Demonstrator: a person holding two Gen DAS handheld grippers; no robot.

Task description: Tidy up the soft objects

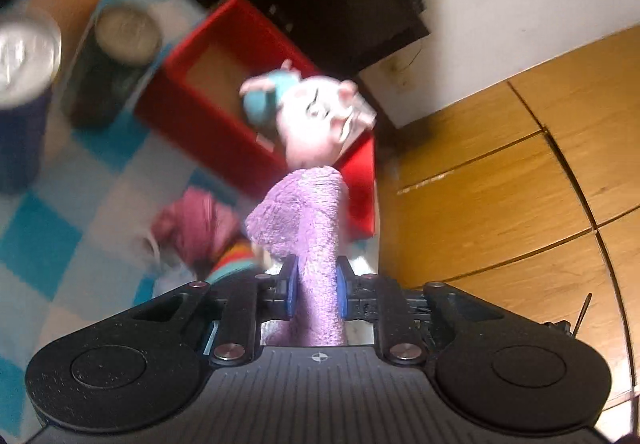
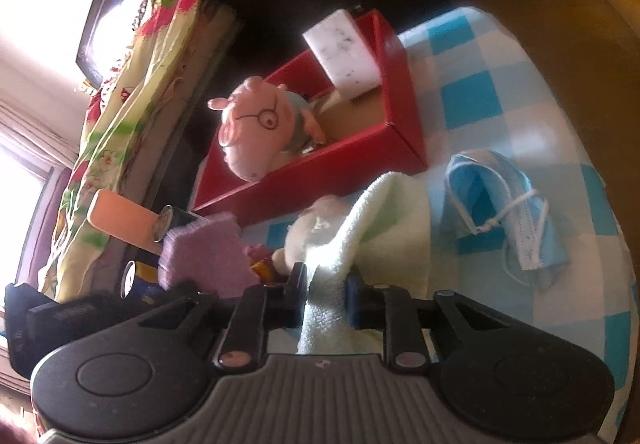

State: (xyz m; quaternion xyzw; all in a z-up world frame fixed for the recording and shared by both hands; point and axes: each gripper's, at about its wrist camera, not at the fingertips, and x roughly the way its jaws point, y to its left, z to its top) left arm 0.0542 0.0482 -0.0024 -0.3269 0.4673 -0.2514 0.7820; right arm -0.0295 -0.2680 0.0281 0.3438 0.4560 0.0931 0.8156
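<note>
My left gripper (image 1: 316, 290) is shut on a purple fleecy cloth (image 1: 308, 212), which stands up between its blue pads. Beyond it a red box (image 1: 208, 116) holds a pink pig plush (image 1: 316, 116) in a teal shirt. In the right wrist view my right gripper (image 2: 328, 298) is shut on a pale cream towel (image 2: 380, 220). The same red box (image 2: 400, 132) lies ahead with the pig plush (image 2: 256, 132) and a white sponge block (image 2: 344, 56) in it. The purple cloth (image 2: 204, 252) shows at the left, above the other gripper's black body. A white plush (image 2: 312, 228) lies by the towel.
A blue-and-white checked cloth (image 2: 500, 84) covers the table. A blue face mask (image 2: 508, 212) lies right of the towel. Two cans (image 1: 120, 56) stand at the left of the box. A pink cloth and a striped sock (image 1: 200, 224) lie close. Wooden floor (image 1: 500, 184) lies beyond the table edge.
</note>
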